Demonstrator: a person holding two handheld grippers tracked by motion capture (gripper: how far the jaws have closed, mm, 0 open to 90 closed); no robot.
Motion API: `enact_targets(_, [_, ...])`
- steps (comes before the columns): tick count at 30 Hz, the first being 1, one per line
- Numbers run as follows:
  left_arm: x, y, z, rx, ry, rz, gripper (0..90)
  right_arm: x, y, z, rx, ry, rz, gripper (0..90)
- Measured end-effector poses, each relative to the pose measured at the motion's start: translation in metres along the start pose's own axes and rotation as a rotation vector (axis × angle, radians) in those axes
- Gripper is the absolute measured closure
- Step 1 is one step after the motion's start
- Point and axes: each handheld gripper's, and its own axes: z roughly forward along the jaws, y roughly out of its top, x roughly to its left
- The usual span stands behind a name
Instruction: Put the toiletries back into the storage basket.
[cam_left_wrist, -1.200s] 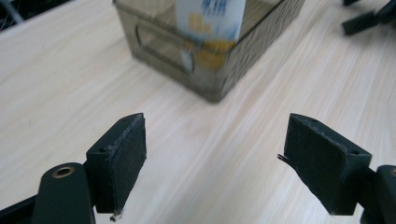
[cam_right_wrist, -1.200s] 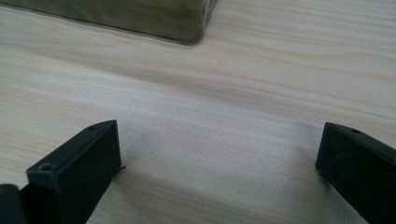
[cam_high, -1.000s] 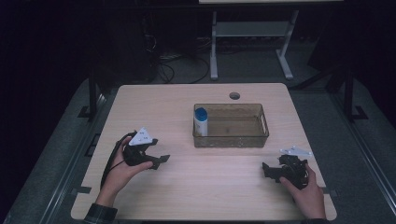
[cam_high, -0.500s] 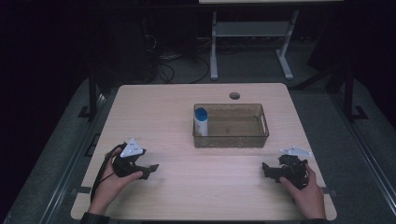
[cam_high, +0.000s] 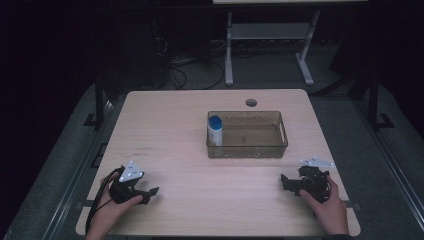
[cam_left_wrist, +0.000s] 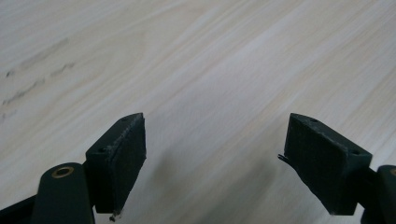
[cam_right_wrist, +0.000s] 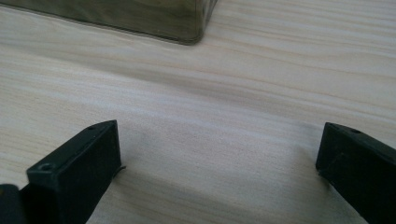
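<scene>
1. the left gripper (cam_high: 150, 192) sits low at the near-left part of the table (cam_high: 175, 125), well apart from the clear bin (cam_high: 247, 148) and to the near-left of it. its jaws are spread wide with nothing between them; the left gripper view has bare wood grain between the two pads. from here, a reach toward the bin would cross a long open stretch, and i judge a hurried swing could clip the bin's near wall and slide it.

2. the white bottle with a blue cap (cam_high: 215, 131) stands upright inside the bin, against its left end wall. it is tall and narrow, so i judge it would tip easily if one jaw touches it before the other, or if the bin gets nudged. the wall right beside it leaves little room for a jaw on that side, so a grasp could pinch the wall along with the bottle.

3. the right gripper (cam_high: 285, 182) rests at the near-right of the bin, its jaws also released and holding nothing; the right gripper view shows a near corner of the bin (cam_right_wrist: 187, 28) ahead. coming in low from here could strike that corner rather than clear the rim.
</scene>
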Motion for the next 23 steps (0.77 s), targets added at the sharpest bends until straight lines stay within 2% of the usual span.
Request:
enact_targets(5, [0.001, -0.012, -0.001, 0.01, 0.016, -0.025, 20.1, 0.0, 0.0, 0.0, 0.0, 0.0, 0.001, 0.0])
enact_targets(9, [0.003, -0.019, -0.004, -0.006, 0.009, -0.054, 18.2, 0.0, 0.0, 0.0, 0.001, 0.0, 0.001, 0.0])
enact_targets(11, [0.005, -0.024, -0.004, -0.033, 0.0, -0.072, 17.4, 0.0, 0.0, 0.0, 0.001, 0.0, 0.001, 0.0])
enact_targets(14, [0.005, -0.03, -0.004, -0.07, -0.005, -0.068, 13.9, 0.0, 0.0, 0.0, 0.0, 0.0, 0.001, 0.0])
enact_targets(23, [0.006, -0.029, -0.003, -0.068, -0.004, -0.068, 12.8, 0.0, 0.0, 0.0, 0.0, 0.0, 0.001, 0.0])
